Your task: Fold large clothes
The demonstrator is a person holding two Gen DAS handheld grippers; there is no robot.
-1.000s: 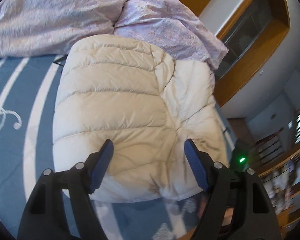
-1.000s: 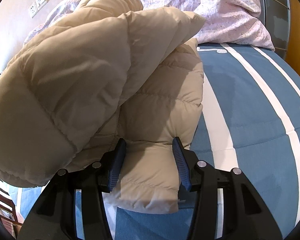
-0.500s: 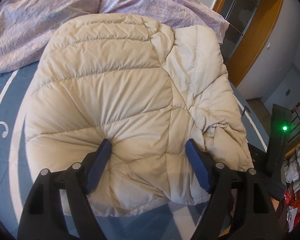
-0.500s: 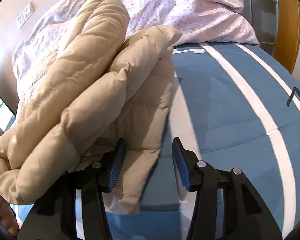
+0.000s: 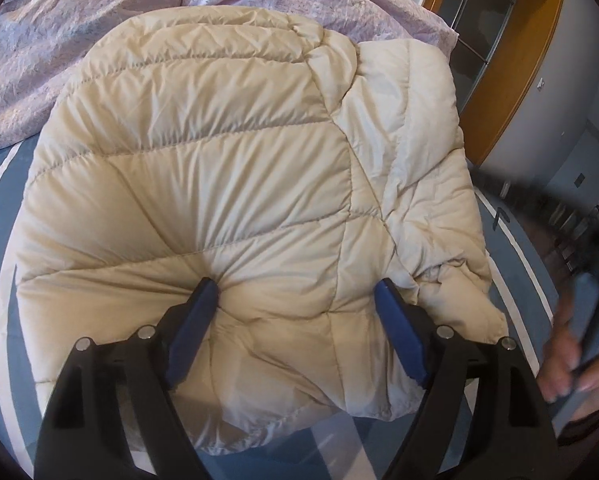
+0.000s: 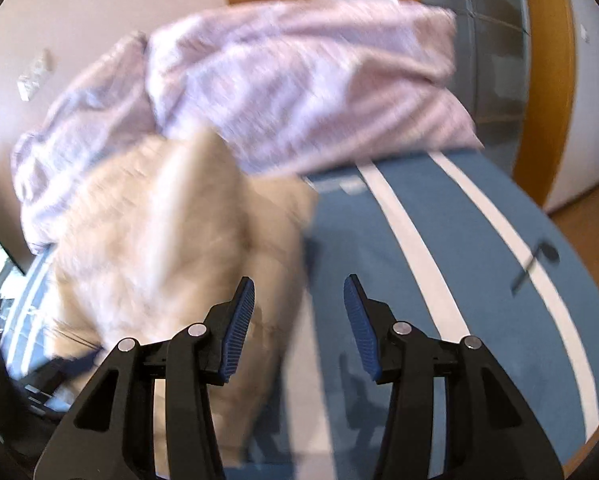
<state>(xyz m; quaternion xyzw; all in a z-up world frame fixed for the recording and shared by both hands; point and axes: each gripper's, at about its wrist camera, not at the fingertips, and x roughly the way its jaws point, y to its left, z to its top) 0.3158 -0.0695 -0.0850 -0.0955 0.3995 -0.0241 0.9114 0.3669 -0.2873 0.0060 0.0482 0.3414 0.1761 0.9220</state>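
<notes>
Since the earlier frames, your left tool point(image 5: 295, 294) has come down onto the cream down jacket point(image 5: 227, 176), and its jaws have just been opening; the quilted fabric bulges up between the blue pads point(image 5: 191, 332), which stand spread and press into the padding without pinching it. Your right tool point(image 6: 299, 296) has drawn up and away from the jacket: a fold that lay between its pads earlier now lies to their left, and the jaws stand partly spread with nothing between them. The right wrist view is blurred, so finer detail there cannot be read. The jacket point(image 6: 171, 240) lies folded in a rounded bundle on the bed point(image 6: 439, 280), on the blue sheet with white stripes, its far edge touching the lilac patterned duvet point(image 5: 79, 40) heaped at the head end. A hand point(image 5: 571, 356) shows at the right edge of the left wrist view, blurred.
</notes>
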